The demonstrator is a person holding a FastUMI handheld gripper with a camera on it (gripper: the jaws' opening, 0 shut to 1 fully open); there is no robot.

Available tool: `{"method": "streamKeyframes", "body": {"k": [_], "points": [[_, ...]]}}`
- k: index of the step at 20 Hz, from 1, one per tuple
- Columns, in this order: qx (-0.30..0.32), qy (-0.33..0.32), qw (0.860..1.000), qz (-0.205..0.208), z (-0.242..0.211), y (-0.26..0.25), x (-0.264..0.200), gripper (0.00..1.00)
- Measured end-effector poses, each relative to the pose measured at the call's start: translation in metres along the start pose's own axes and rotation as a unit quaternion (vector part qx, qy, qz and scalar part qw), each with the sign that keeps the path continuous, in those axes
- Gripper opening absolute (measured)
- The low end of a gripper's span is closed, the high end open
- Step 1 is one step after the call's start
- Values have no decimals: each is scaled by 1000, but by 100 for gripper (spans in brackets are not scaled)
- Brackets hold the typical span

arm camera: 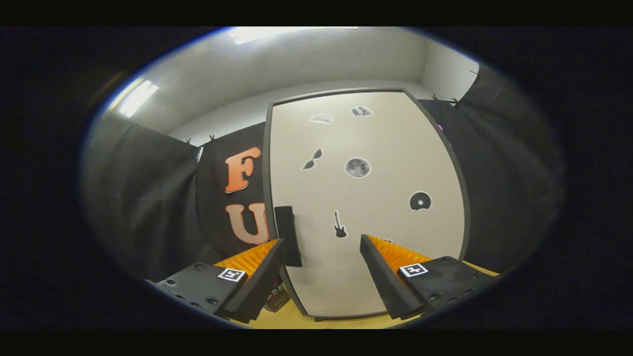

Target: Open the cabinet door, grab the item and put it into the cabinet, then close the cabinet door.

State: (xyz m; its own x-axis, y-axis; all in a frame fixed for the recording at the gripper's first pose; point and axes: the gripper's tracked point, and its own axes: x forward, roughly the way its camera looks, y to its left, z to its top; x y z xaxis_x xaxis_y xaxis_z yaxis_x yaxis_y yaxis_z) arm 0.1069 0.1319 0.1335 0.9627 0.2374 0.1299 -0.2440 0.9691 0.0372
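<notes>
The gripper [322, 247] faces the closed cabinet door [385, 148] with its fingers spread wide and nothing between them. The dark handle [288, 235] hangs at the door's left edge, just ahead of the left finger — off-centre to the gap. Closing from here would likely miss or pinch only its edge, then slip on the pull. The item to stow can't be made out; something small sits on the desk [346, 322] by the left finger.

small dark thing [277, 299] half hidden (by a finger), unidentifiable
</notes>
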Motion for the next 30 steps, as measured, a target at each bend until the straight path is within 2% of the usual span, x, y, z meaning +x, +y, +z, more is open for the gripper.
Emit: {"method": "streamKeyframes", "body": {"k": [3,5,11,16,17,19,20,22,30], "points": [[-21,-9,1000,-6,8,12,28,97],[-24,-18,1000,4,10,25,44,97],[-34,4,999,24,-18,64,75,96],[-41,39,998,-2,-49,63,99,95],[-46,30,998,-17,-45,57,98,92],[-52,28,998,-32,-47,54,99,78],[-62,26,997,-47,-46,48,99,76],[-63,25,996,-57,-46,40,99,41],[-50,48,998,-9,-47,42,95,33]]}}
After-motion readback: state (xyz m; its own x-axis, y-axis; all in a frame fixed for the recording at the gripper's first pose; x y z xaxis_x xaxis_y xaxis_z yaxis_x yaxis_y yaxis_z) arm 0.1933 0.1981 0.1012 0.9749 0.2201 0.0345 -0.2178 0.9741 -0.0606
